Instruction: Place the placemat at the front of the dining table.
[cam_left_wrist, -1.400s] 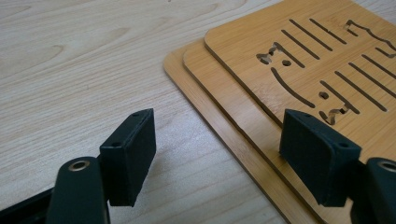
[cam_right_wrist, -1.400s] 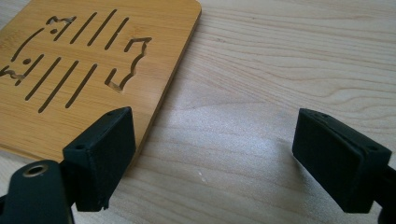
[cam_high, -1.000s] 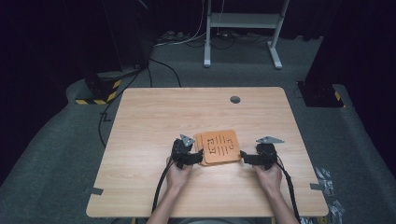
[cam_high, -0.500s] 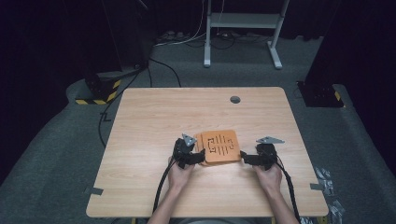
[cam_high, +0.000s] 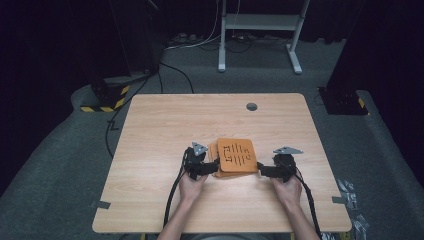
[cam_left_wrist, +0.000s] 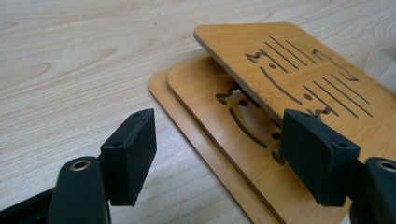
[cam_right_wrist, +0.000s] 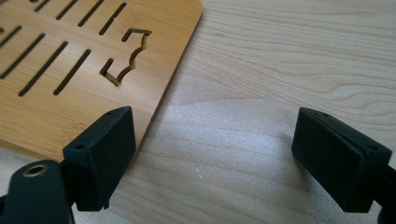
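A stack of three thin orange bamboo boards (cam_high: 236, 157) with cut-out slots lies on the wooden table (cam_high: 165, 125), near its front middle. The top board (cam_left_wrist: 299, 70) sits skewed over the two below (cam_left_wrist: 201, 100), one edge raised. My left gripper (cam_high: 211, 168) rests at the stack's left side and is open; its jaws (cam_left_wrist: 224, 154) straddle the lower boards' near corner without touching them. My right gripper (cam_high: 265, 171) is at the stack's right side, also open (cam_right_wrist: 222, 158), with one jaw just over the top board's (cam_right_wrist: 60, 70) edge and bare table between the jaws.
A small round grey grommet (cam_high: 251, 106) sits in the table near its far edge. Cables (cam_high: 172, 200) trail from both grippers back over the front edge. A white metal frame (cam_high: 260, 22) stands on the dark floor beyond the table.
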